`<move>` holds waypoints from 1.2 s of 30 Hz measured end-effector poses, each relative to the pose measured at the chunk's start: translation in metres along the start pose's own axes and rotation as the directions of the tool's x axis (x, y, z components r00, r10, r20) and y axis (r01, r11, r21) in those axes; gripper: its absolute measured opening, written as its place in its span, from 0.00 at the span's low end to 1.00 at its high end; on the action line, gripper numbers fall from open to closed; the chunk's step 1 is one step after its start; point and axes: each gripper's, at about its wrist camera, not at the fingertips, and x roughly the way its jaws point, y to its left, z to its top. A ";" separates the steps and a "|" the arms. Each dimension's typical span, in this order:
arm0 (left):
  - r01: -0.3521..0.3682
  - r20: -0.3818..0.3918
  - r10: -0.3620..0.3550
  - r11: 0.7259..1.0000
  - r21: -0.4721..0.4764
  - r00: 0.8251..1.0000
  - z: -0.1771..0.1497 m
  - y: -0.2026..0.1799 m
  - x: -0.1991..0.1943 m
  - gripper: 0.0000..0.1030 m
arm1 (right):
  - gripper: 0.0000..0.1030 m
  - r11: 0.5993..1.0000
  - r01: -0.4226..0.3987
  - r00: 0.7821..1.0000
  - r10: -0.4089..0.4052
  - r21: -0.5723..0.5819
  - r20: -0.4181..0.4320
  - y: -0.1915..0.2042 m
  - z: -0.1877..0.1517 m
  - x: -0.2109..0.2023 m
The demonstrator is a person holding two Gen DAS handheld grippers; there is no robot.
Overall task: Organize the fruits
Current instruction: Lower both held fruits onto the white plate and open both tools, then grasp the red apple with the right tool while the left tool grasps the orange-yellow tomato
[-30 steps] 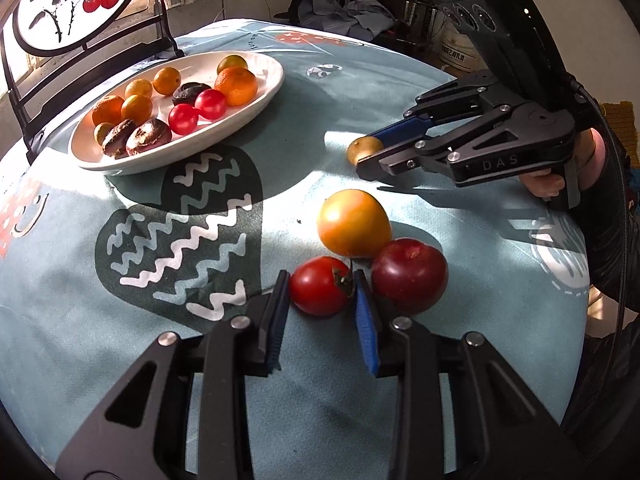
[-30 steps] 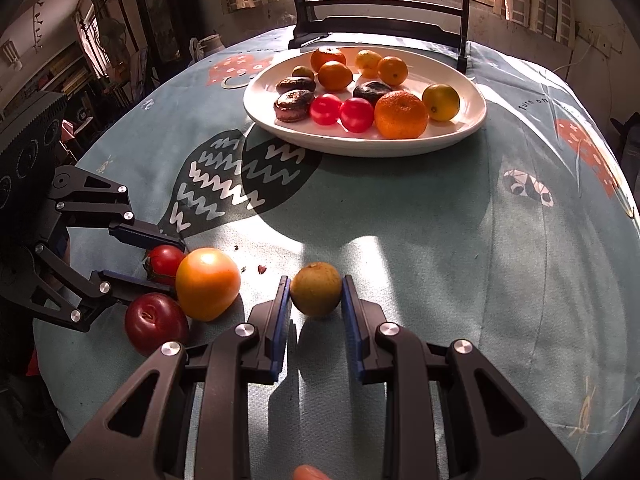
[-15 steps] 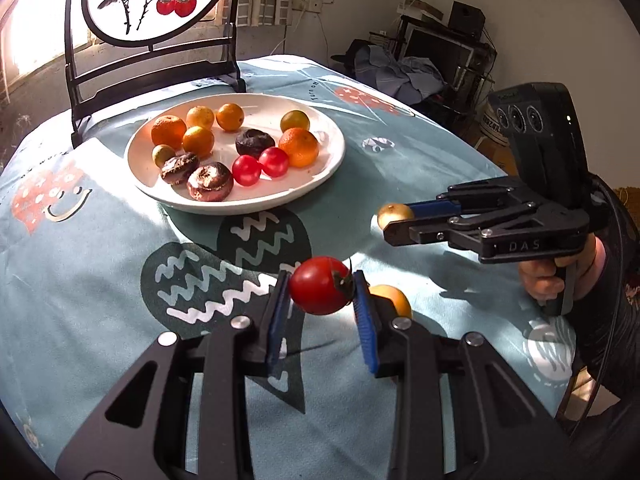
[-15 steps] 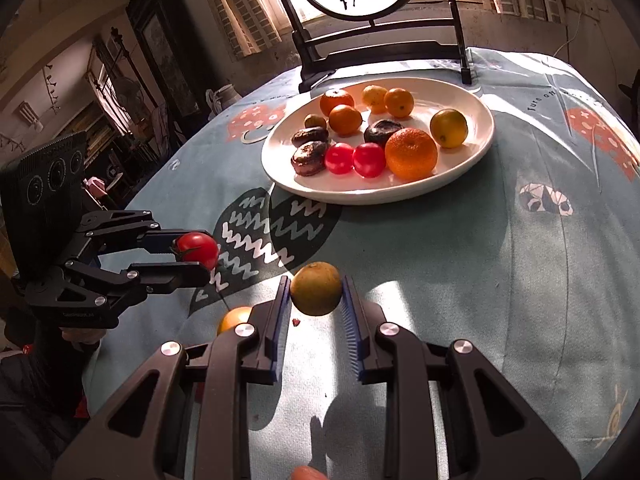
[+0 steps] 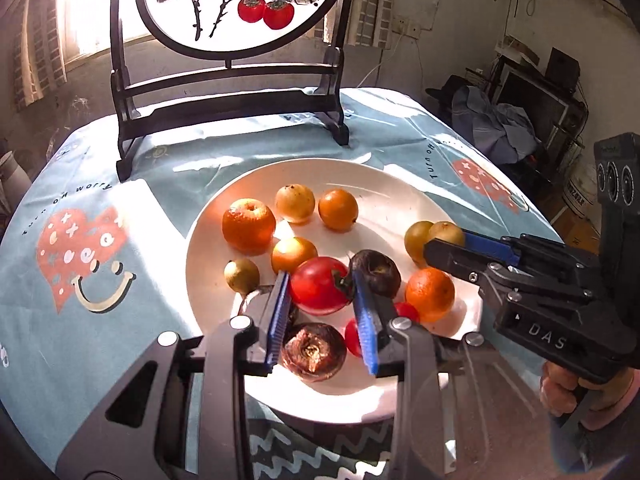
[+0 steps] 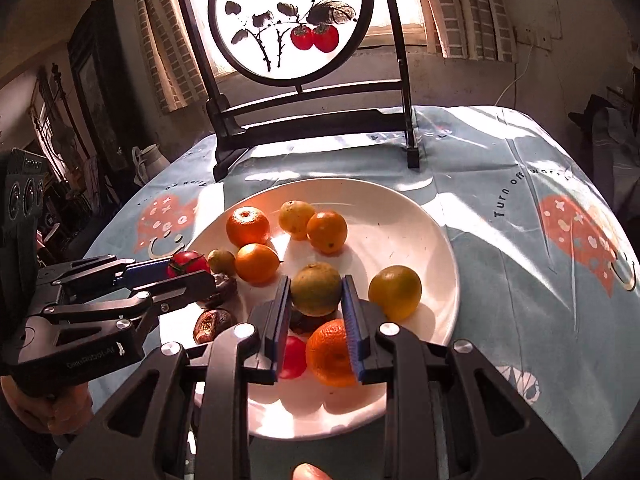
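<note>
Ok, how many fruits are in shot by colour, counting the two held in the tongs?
Orange fruits: 4
Red tomatoes: 3, one in the left tongs
Dark brown fruits: 3
Yellow or green fruits: 4, one in the right tongs
Total: 14

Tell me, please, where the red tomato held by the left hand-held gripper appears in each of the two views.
Left wrist view: the red tomato sits low in the centre, clamped between the blue pads of the left hand-held gripper, over the white plate.
Right wrist view: the tomato is at the left, at the tip of that gripper.
Shared landmark: the round persimmon screen behind the plate.
</note>
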 end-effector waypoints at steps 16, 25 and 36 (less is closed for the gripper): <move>-0.171 0.141 0.179 0.983 -0.070 0.974 -0.028 0.005 -0.067 0.93 | 0.58 0.995 -0.084 0.995 0.082 0.044 0.050 0.015 -0.034 -0.050; -0.187 0.157 0.205 0.975 -0.118 0.966 -0.100 0.004 -0.097 0.98 | 0.59 0.998 -0.048 0.998 0.047 0.033 0.052 0.049 -0.130 -0.126; -0.264 0.098 0.277 0.956 -0.126 0.956 -0.112 0.013 -0.092 0.98 | 0.62 0.996 0.024 0.996 -0.031 -0.088 -0.084 0.106 -0.188 -0.129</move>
